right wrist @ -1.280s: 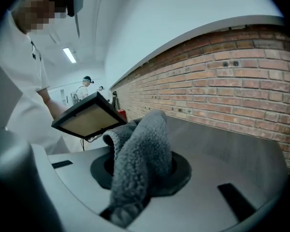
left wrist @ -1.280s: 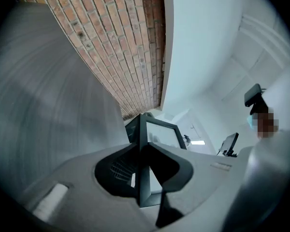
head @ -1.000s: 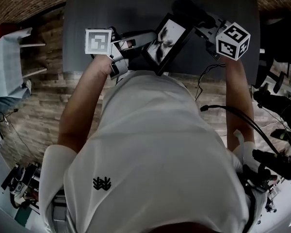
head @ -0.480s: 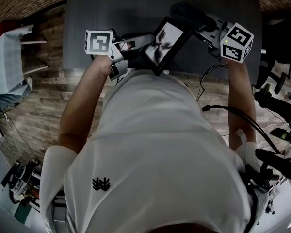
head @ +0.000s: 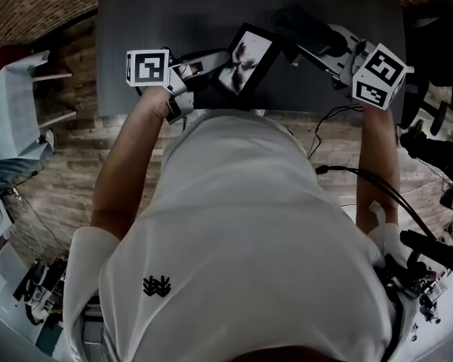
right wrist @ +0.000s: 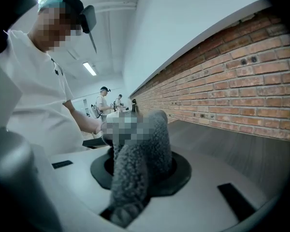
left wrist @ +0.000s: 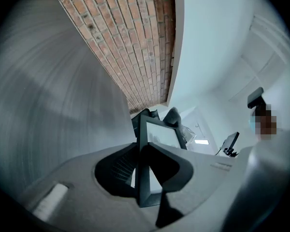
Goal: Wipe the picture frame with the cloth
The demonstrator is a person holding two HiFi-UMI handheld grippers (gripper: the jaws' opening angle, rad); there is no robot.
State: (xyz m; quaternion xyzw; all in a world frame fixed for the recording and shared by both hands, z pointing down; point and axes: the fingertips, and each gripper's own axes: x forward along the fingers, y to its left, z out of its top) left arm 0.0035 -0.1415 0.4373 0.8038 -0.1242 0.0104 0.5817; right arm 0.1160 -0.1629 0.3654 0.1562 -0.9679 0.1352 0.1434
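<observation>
A black picture frame (head: 245,60) with a pale print is held tilted above the dark grey table (head: 166,13). My left gripper (head: 210,71) is shut on its lower left edge. In the left gripper view the frame (left wrist: 153,135) stands edge-on between the jaws of the left gripper (left wrist: 146,178). My right gripper (head: 311,39) is shut on a dark fleecy cloth (head: 300,21), which lies against the frame's upper right corner. From the right gripper (right wrist: 135,178) the cloth (right wrist: 137,163) sticks up as a grey bundle that hides the frame.
The table's near edge (head: 287,111) runs just under both grippers. A white shelf unit (head: 19,89) stands at the left on the wooden floor. Cables (head: 362,179) and dark equipment (head: 438,164) crowd the right. A brick wall (right wrist: 222,91) runs along the table.
The frame and left gripper have shifted slightly left and away from me. The right gripper with the cloth has slid right and back, from the frame's top edge to its upper right corner.
</observation>
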